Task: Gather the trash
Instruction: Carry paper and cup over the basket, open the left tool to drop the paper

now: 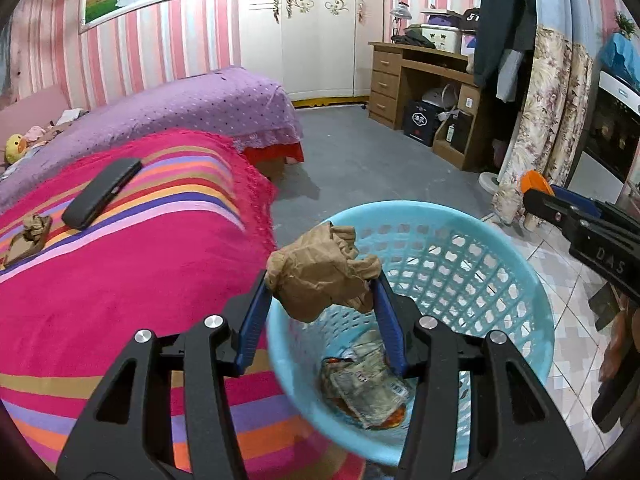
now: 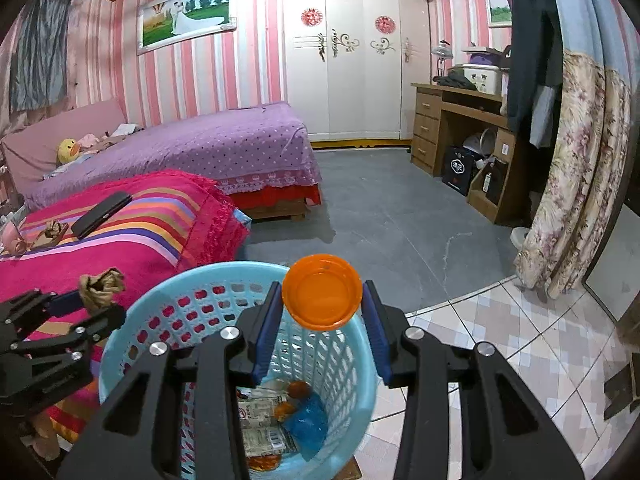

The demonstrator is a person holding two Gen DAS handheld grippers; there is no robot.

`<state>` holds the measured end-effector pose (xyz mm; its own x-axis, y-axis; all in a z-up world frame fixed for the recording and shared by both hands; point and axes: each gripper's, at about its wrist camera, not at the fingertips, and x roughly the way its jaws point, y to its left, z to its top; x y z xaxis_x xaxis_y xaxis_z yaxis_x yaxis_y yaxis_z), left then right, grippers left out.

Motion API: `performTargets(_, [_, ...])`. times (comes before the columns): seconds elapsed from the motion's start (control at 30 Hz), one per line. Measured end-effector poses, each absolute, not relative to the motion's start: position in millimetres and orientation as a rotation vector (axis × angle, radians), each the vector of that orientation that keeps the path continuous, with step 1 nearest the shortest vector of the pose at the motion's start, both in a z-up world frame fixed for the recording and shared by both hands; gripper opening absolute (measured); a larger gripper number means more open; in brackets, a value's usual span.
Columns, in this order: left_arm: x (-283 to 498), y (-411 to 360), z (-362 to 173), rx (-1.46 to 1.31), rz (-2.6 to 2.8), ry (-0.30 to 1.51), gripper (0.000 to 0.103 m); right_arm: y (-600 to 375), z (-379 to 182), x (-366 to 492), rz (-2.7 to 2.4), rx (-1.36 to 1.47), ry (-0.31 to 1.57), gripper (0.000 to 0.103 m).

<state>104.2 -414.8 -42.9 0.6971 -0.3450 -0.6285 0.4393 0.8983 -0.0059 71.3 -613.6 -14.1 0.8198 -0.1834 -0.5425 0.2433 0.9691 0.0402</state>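
One light blue basket [image 1: 520,276] stands on the floor just beside the striped blanket [image 1: 132,280]. The left gripper [image 1: 320,280] pinches one crumpled wad of brown paper [image 1: 320,272] over the basket's near rim. The right gripper [image 2: 322,296] pinches one orange lid [image 2: 322,292] above the basket's far rim. Inside the basket lie several wrappers [image 2: 260,420] and one blue bag [image 2: 308,424]. On the blanket, away from the basket, lie one black phone [image 1: 102,194] and one more brown paper wad [image 1: 34,226].
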Motion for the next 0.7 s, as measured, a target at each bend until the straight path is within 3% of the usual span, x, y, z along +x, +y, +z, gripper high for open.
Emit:
performTargets(0.17, [105.3, -427.9, -43.5, 0.15, -0.46, 0.676, 0.053, -619.5, -17.3, 70.7, -0.233, 0.139, 0.563, 0.04])
performTargets(0.23, [106.4, -428.3, -42.9, 0.156, -0.467, 0.673, 0.061, -618.3, -17.6, 71.1, -0.229, 0.138, 0.562, 0.04])
performTargets(0.3, [106.9, -427.2, -41.6, 0.167, -0.462, 0.667, 0.078, -617.5, -18.1, 71.4, -0.225, 0.13, 0.564, 0.04])
performTargets(0.5, [116.4, -405.4, -34.9, 0.154, -0.414, 0.641, 0.093, -612.1, -19.9, 73.9, -0.22, 0.124, 0.571, 0.04])
performTargets(0.7, [126.8, -370.8, -24.6, 0.145, -0.349, 0.605, 0.097, -602.9, -21.2, 77.9, -0.215, 0.111, 0.575, 0.04])
